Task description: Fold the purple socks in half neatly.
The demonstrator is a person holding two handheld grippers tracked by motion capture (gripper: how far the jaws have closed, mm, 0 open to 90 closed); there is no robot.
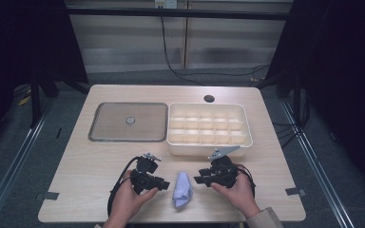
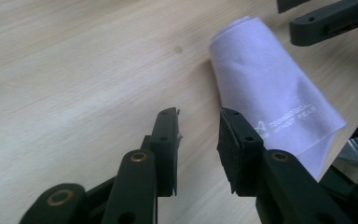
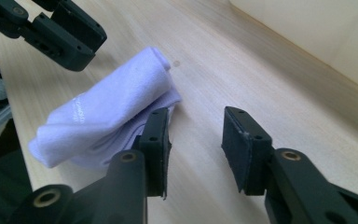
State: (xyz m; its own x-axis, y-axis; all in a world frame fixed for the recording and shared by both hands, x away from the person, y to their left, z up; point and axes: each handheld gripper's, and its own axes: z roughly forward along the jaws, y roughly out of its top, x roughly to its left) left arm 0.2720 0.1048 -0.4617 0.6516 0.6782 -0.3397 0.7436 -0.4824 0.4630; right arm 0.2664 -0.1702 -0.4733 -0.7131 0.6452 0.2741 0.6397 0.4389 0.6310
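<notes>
Your left gripper [image 1: 164,183] and right gripper [image 1: 198,180], both parted and empty, flank a folded lilac cloth [image 1: 182,189] bearing faint white lettering.

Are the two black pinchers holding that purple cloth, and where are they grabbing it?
No, nothing is held. The left gripper and right gripper both stand open over bare table, with the folded lilac cloth lying between them.

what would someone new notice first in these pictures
A folded lilac cloth lies at the table's near edge, between the left gripper and right gripper, both open and off it. Behind stand a cream compartment box and a flat grey tray.
</notes>
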